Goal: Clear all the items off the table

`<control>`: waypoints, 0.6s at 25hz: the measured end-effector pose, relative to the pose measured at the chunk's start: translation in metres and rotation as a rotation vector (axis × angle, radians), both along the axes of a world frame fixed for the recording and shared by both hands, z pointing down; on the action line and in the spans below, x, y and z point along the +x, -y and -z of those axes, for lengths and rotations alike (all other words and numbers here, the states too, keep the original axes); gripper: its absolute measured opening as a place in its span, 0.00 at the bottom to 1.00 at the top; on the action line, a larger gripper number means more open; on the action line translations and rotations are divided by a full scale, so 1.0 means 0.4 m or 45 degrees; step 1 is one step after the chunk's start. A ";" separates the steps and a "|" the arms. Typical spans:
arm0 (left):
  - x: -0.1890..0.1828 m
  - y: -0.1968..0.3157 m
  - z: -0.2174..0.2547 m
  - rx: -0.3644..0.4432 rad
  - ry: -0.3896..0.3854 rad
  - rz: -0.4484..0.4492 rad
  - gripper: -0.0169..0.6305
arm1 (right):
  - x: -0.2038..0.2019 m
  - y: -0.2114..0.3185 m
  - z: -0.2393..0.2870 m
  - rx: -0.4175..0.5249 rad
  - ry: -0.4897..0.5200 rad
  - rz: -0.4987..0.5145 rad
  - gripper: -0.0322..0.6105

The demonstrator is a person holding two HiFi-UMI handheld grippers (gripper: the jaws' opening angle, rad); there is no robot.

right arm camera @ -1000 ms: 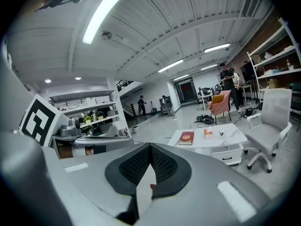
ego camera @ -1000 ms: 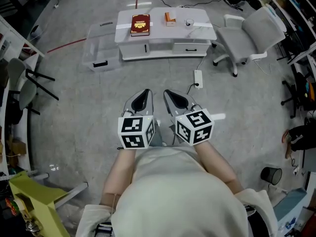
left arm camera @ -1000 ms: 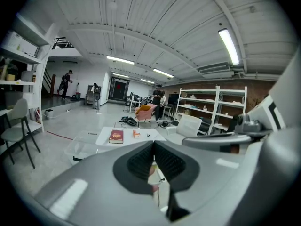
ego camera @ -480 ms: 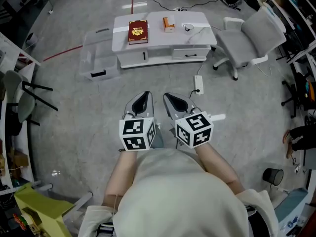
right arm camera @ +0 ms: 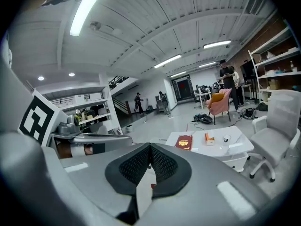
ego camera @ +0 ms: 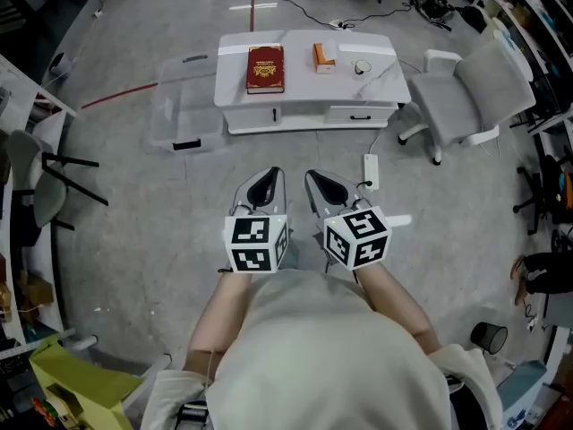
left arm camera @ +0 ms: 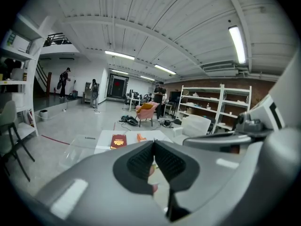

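Nearer now, the table (ego camera: 385, 72) stands at 12 o'clock. Its red book (ego camera: 265, 68) runs lengthwise 12-to-6. Left gripper (ego camera: 270, 176) and right gripper (ego camera: 315, 177) are closed, empty.

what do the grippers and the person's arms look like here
Both the left gripper and right gripper have smooth grey shells tapering to two jaws lined with black textured pads. Each carries a white cube with black square markers. The person wears a cream top; forearms are uncovered.

surface (ego camera: 304, 86) 1 | red book (ego camera: 265, 68) 1 | orange box (ego camera: 323, 56) 1 | small cup (ego camera: 363, 65) 1 | clear bin (ego camera: 183, 101) 1 | white chair (ego camera: 474, 88) 1 | power strip (ego camera: 371, 170) 1
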State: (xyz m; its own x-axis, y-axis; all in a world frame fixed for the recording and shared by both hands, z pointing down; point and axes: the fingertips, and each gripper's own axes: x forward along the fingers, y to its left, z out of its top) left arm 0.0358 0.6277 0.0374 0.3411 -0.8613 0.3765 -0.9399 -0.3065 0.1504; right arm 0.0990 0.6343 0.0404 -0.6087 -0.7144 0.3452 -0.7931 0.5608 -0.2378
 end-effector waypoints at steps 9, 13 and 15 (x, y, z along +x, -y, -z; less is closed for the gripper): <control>-0.086 0.197 -0.002 -0.017 0.006 -0.026 0.04 | -0.087 0.195 0.004 -0.021 -0.010 -0.016 0.05; -0.121 0.278 -0.005 -0.019 -0.001 -0.048 0.04 | -0.125 0.276 0.003 -0.023 -0.013 -0.032 0.05; -0.141 0.319 -0.010 -0.015 -0.004 -0.056 0.04 | -0.143 0.317 0.001 -0.017 -0.011 -0.045 0.05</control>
